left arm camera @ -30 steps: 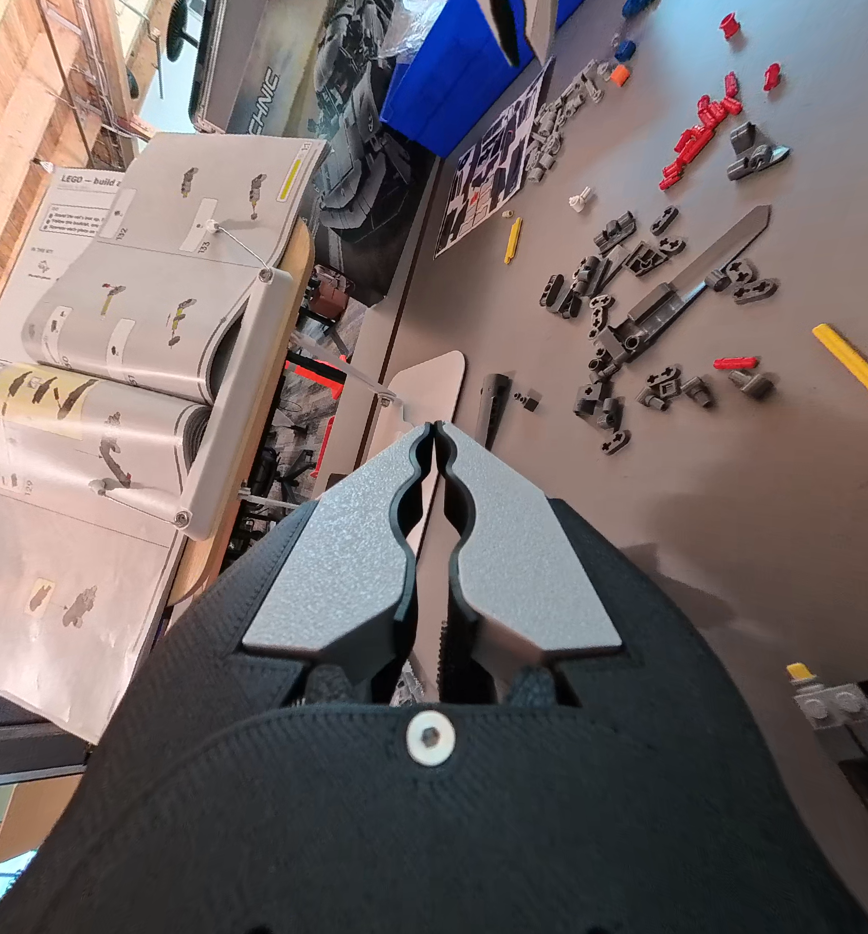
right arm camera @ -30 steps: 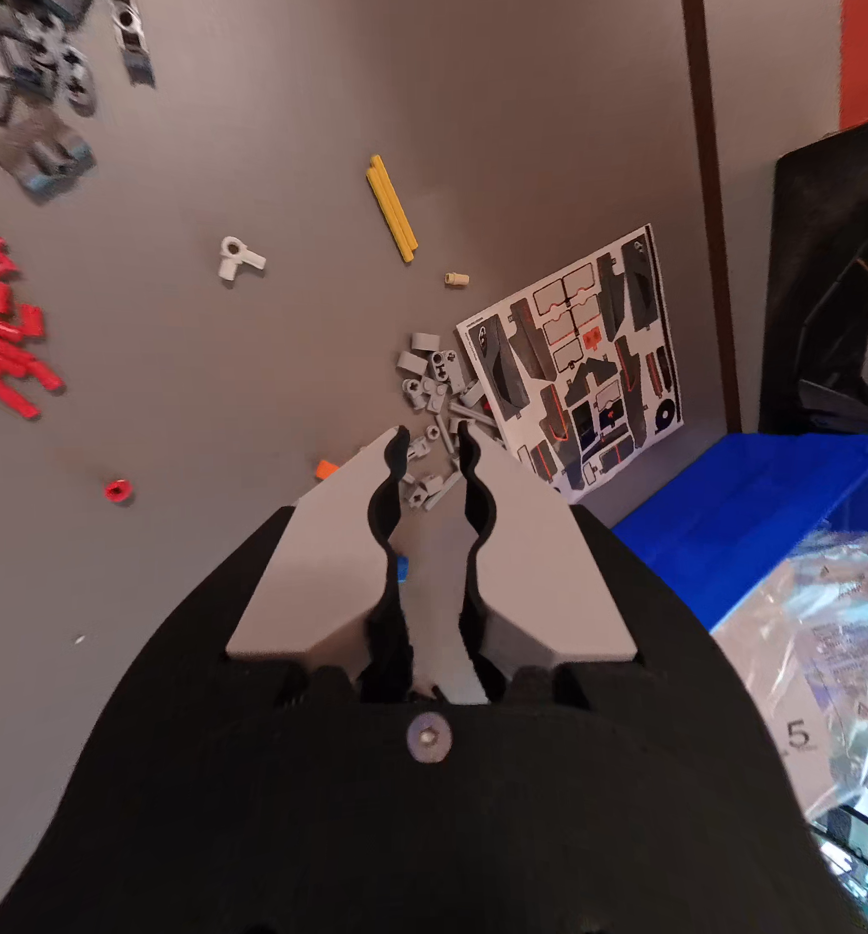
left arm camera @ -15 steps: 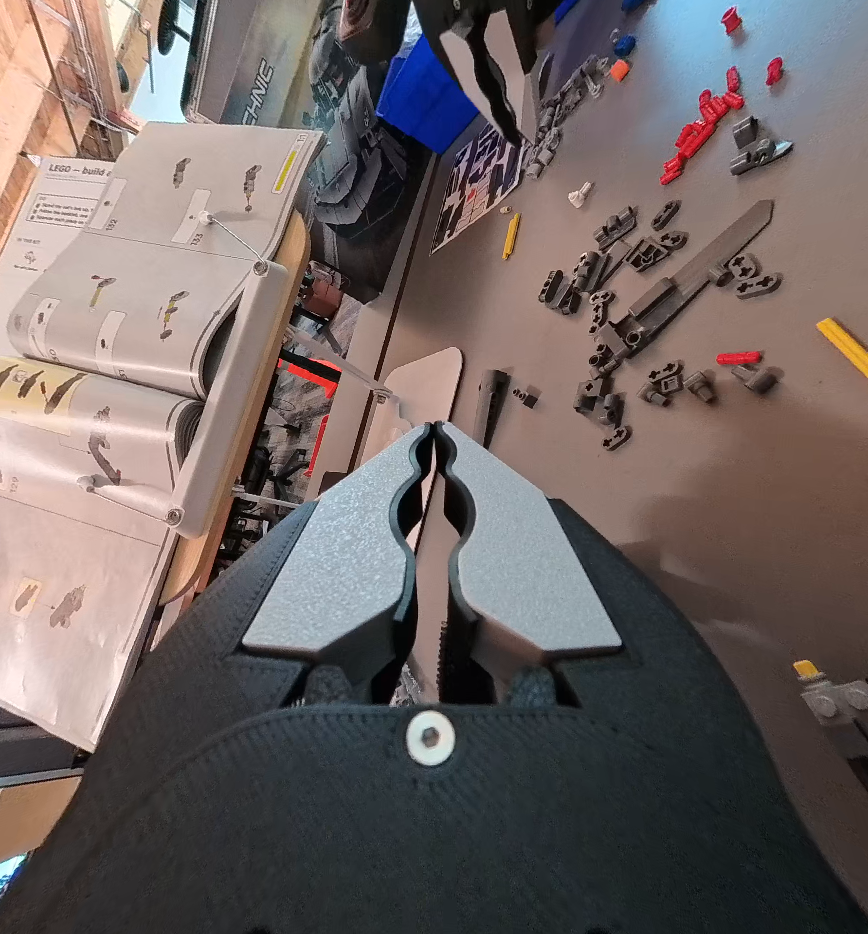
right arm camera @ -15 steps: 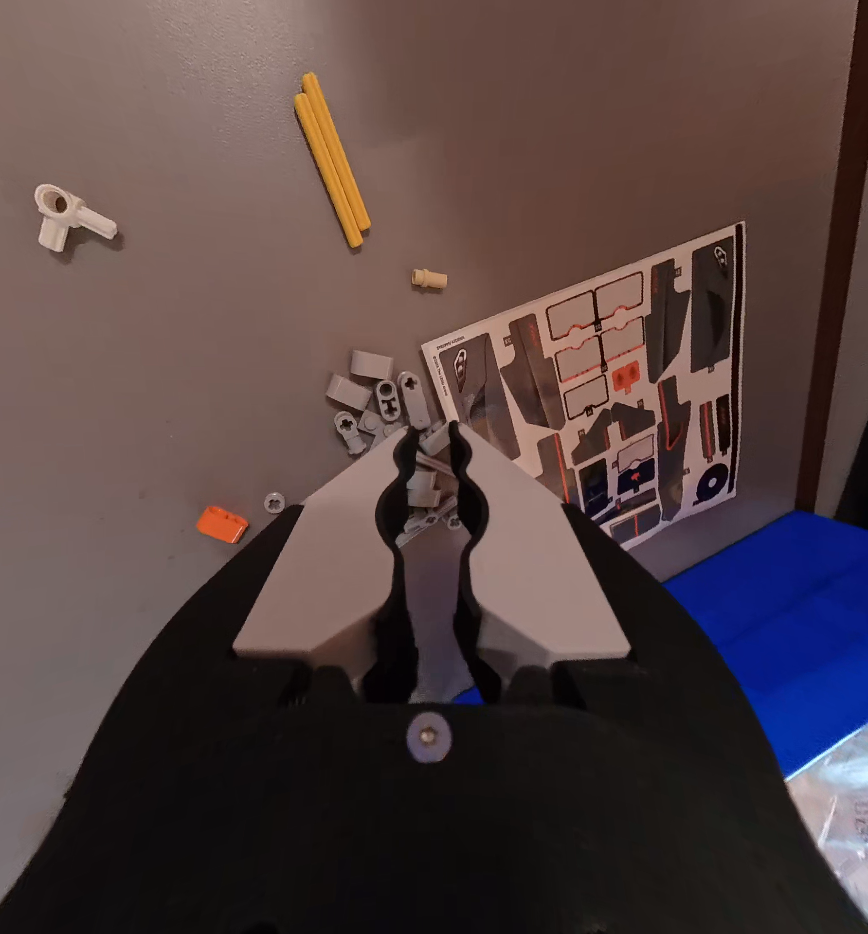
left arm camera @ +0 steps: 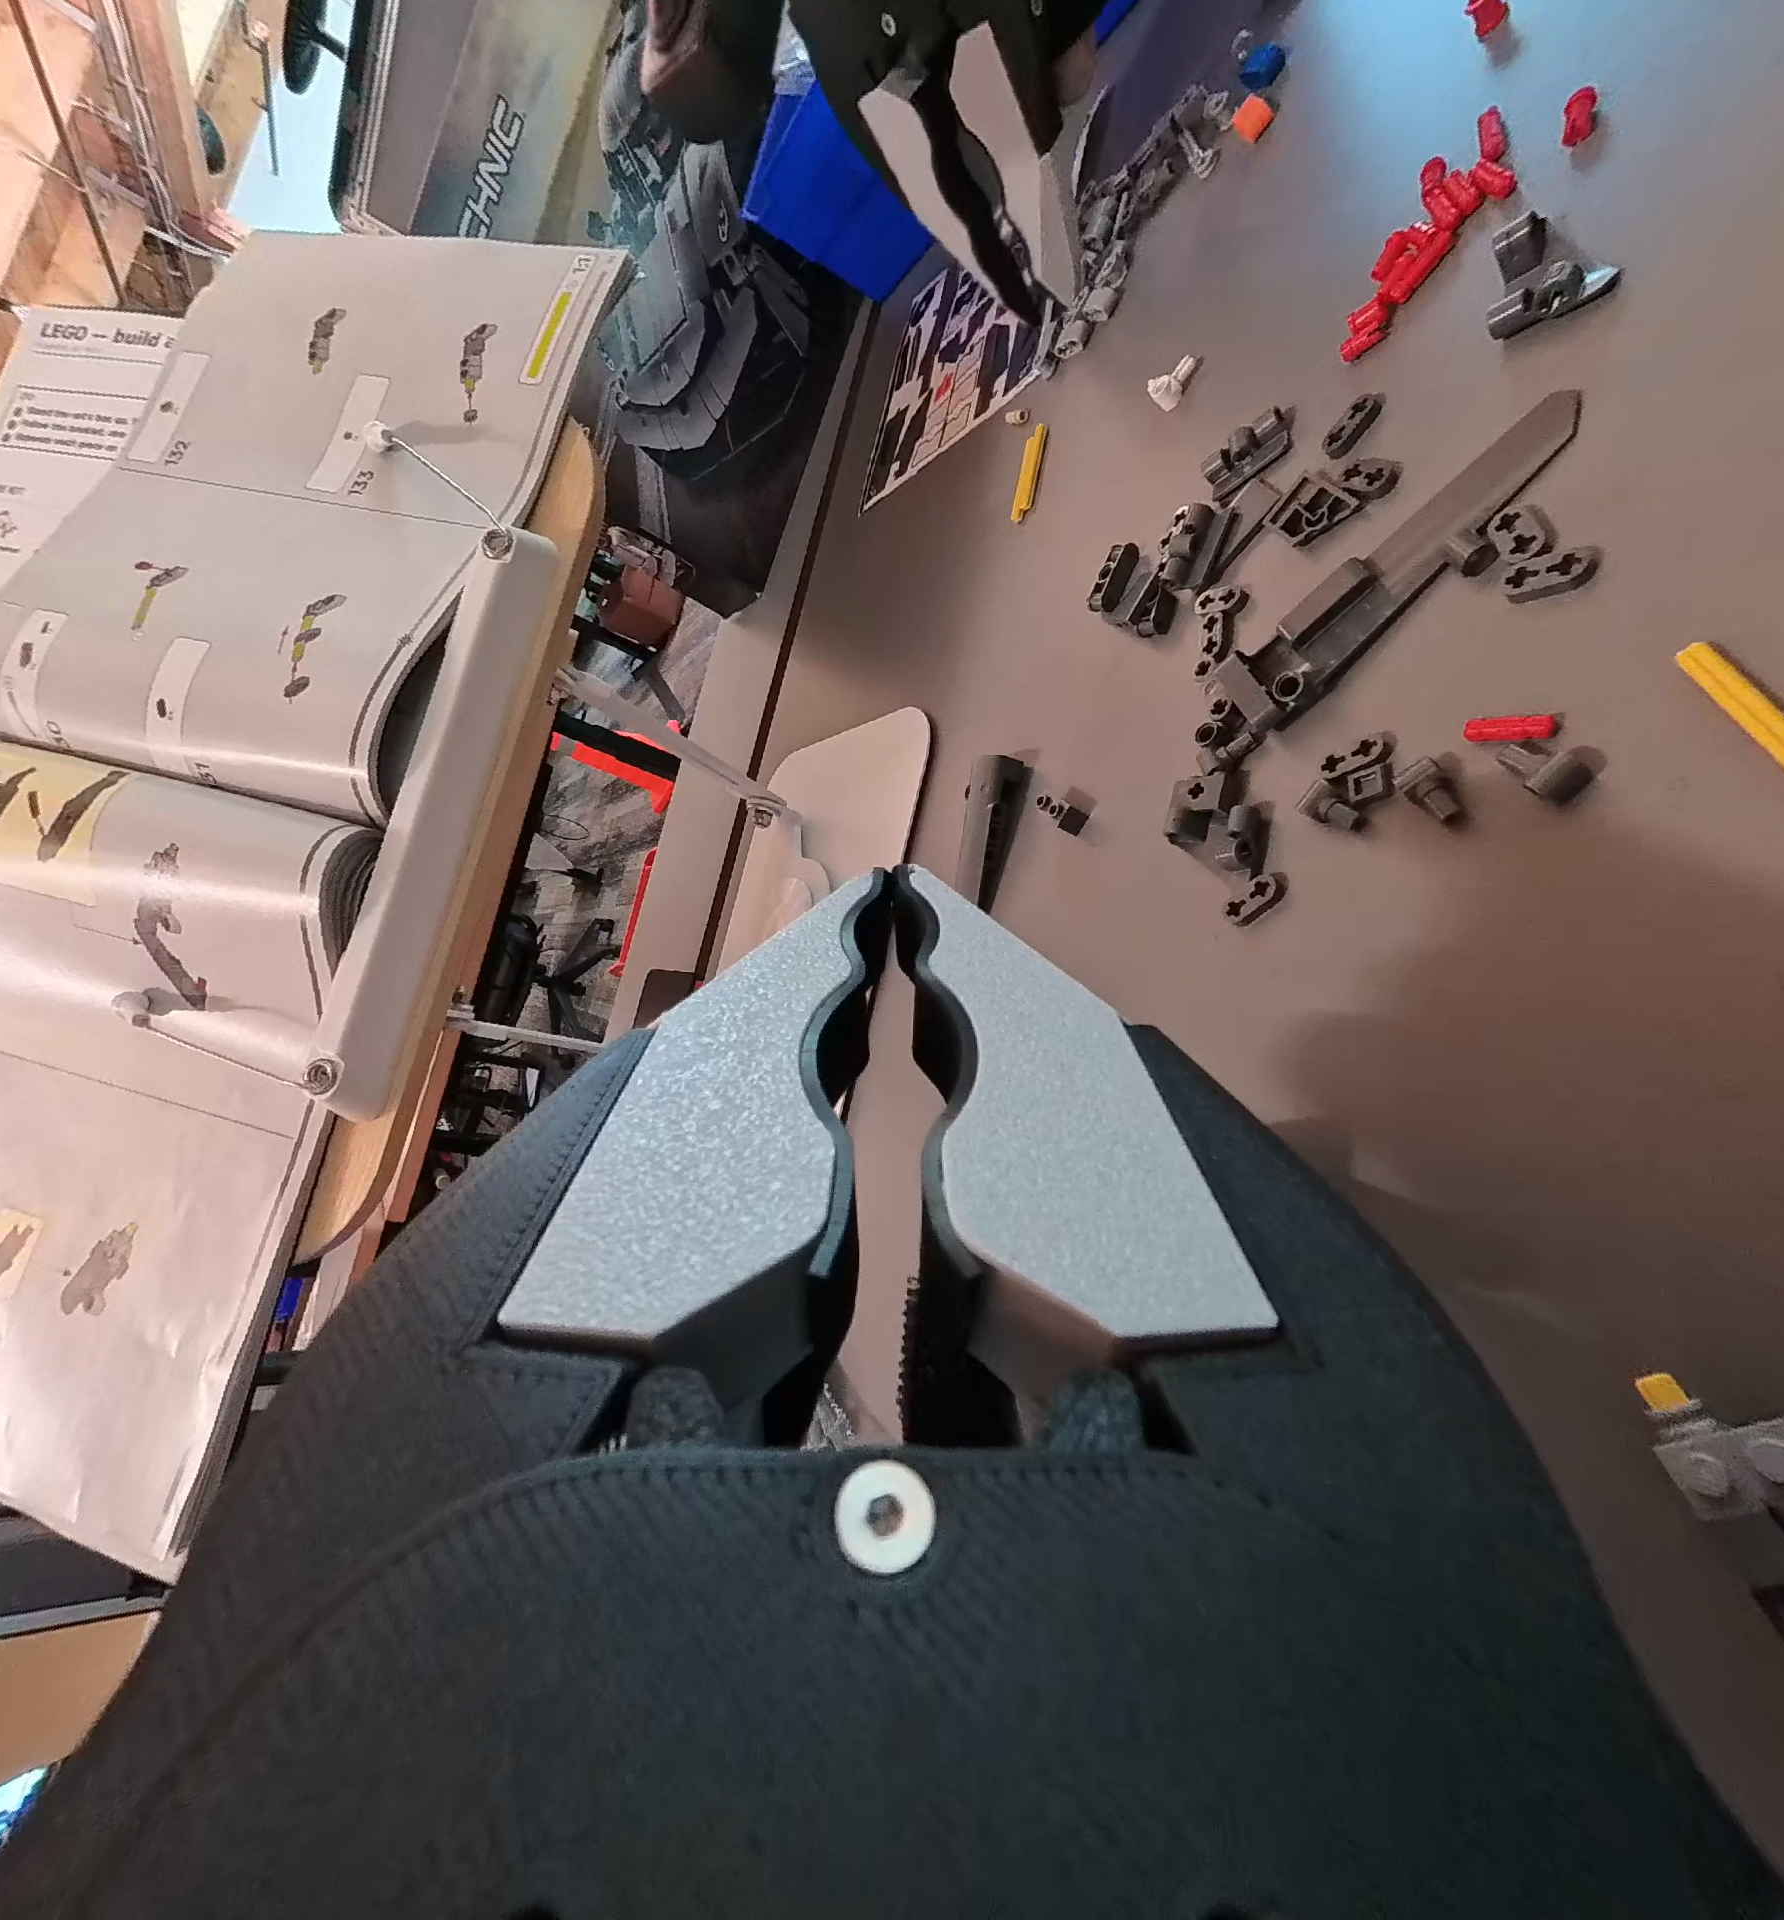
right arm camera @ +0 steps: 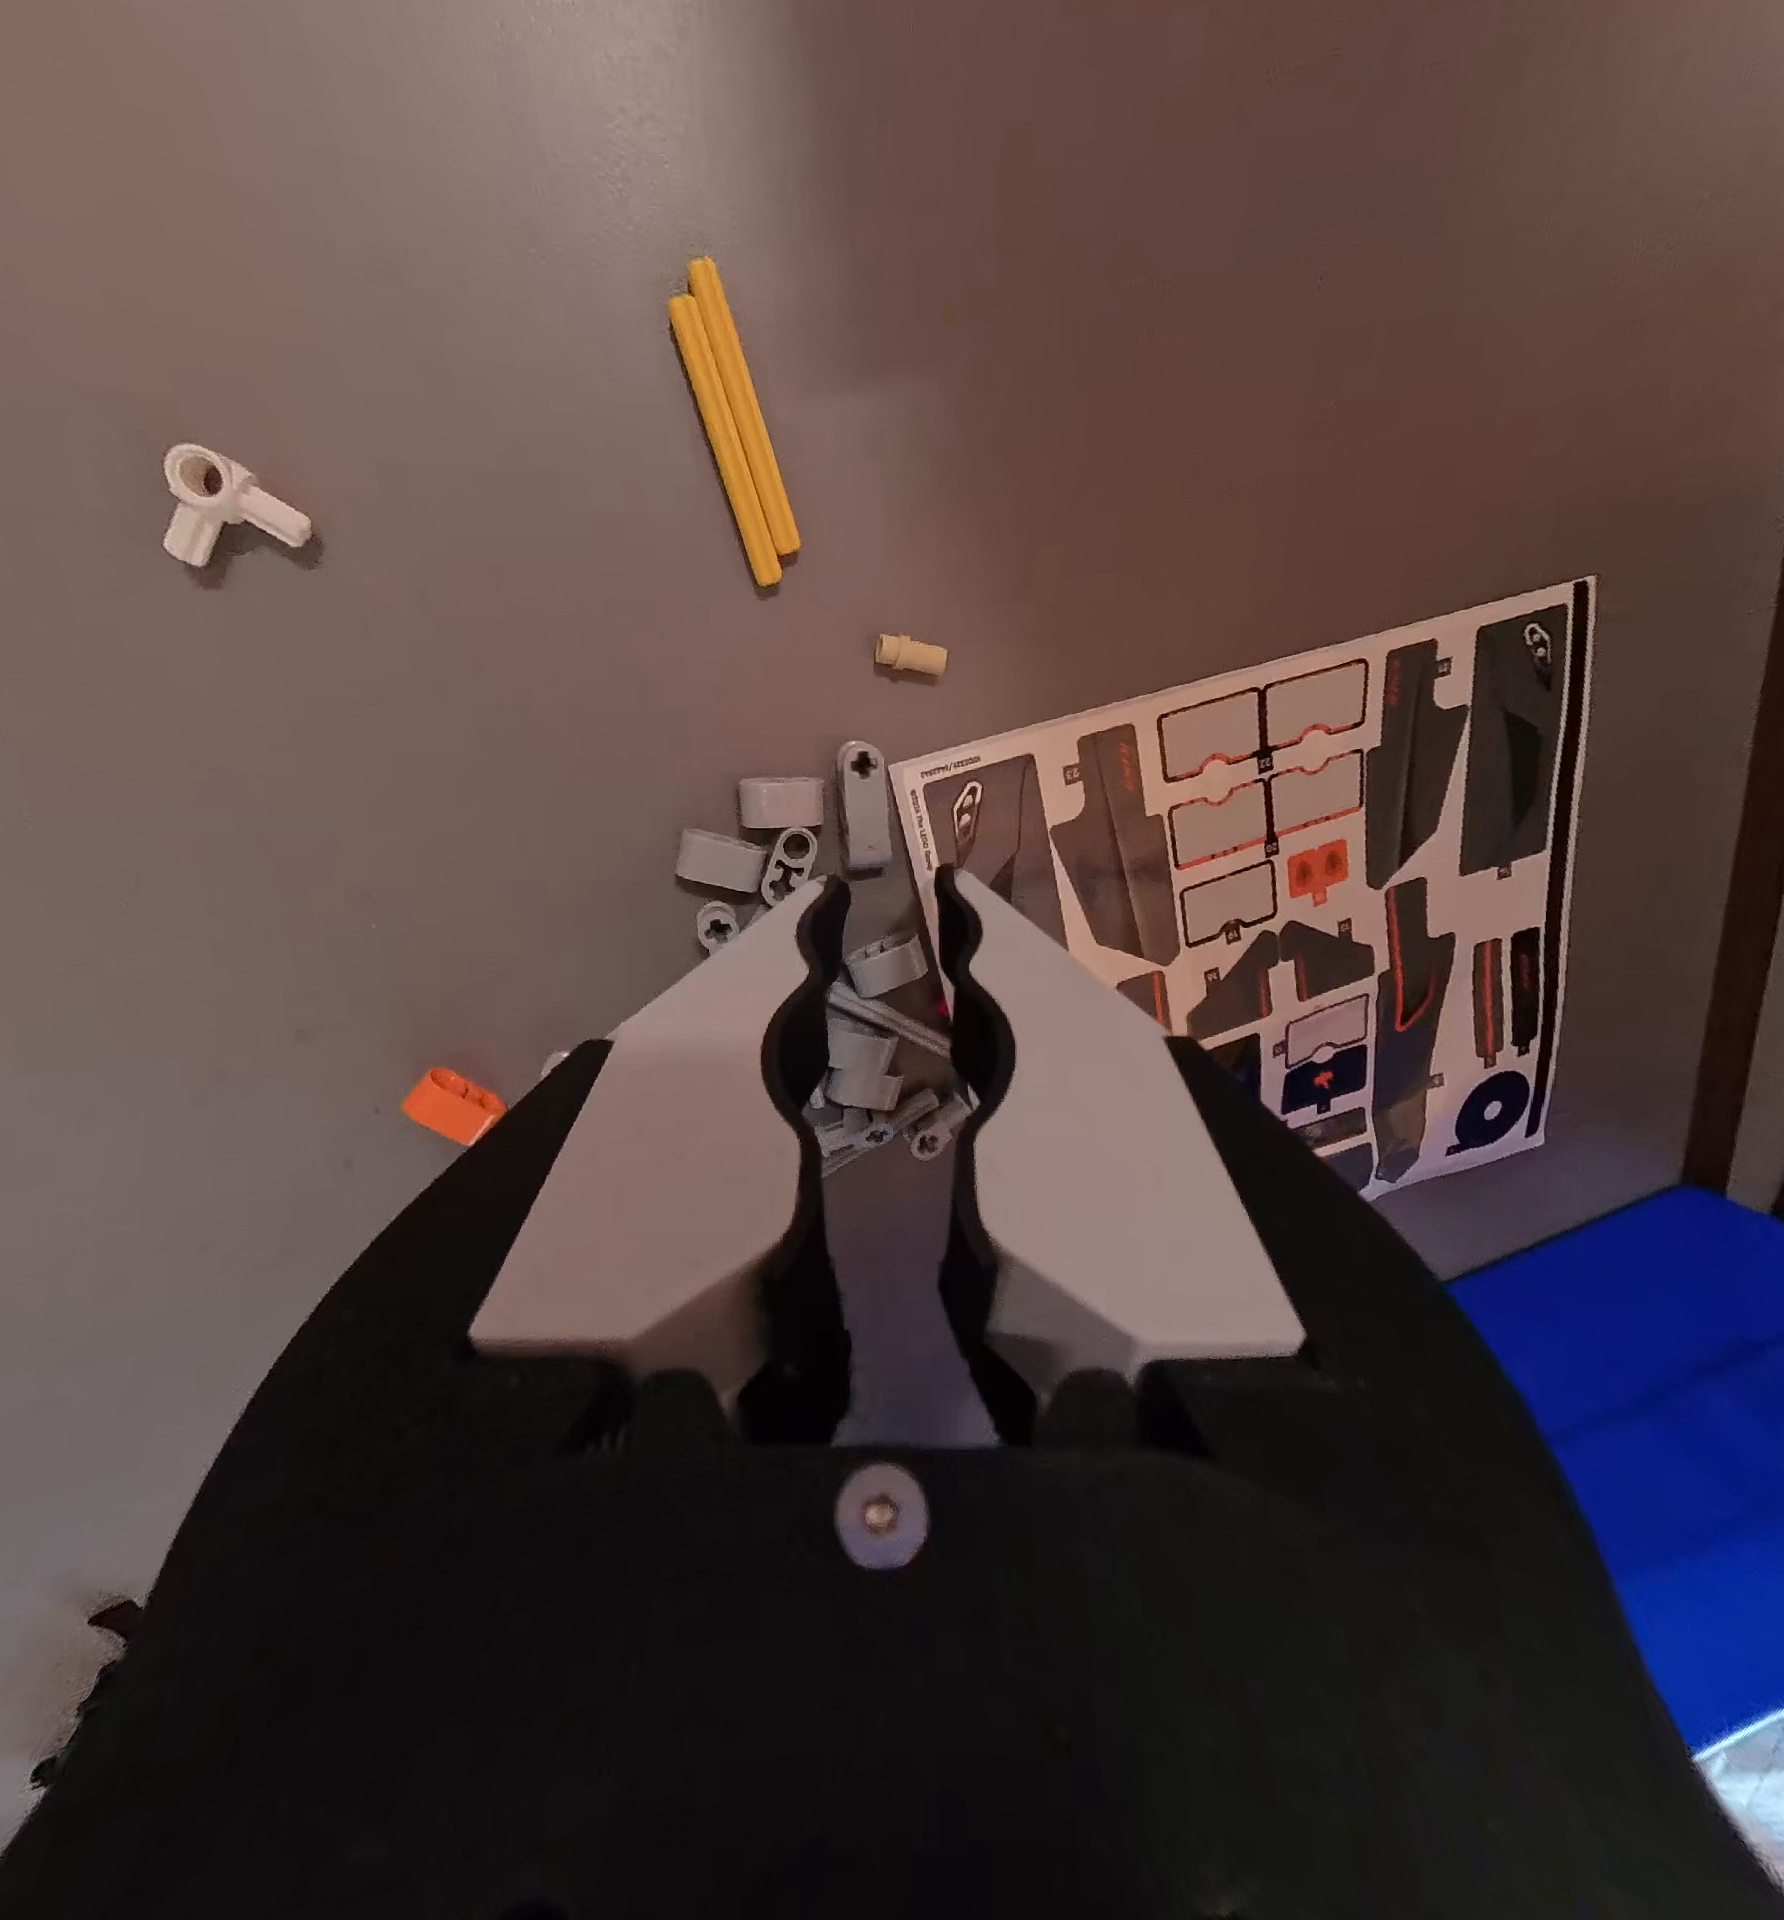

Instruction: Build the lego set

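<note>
Many grey pieces [right arm camera: 846, 1039] (sticker sheet [right arm camera: 1283, 883] beside)

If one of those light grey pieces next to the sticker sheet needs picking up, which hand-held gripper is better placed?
Probably the right hand-held gripper: its jaws stand apart directly over the light grey pieces. The left hand-held gripper is shut and far off, near the dark grey parts.

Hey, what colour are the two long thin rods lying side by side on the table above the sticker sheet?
Yellow. The two rods show best in the right wrist view, lying together on the grey table.
</note>
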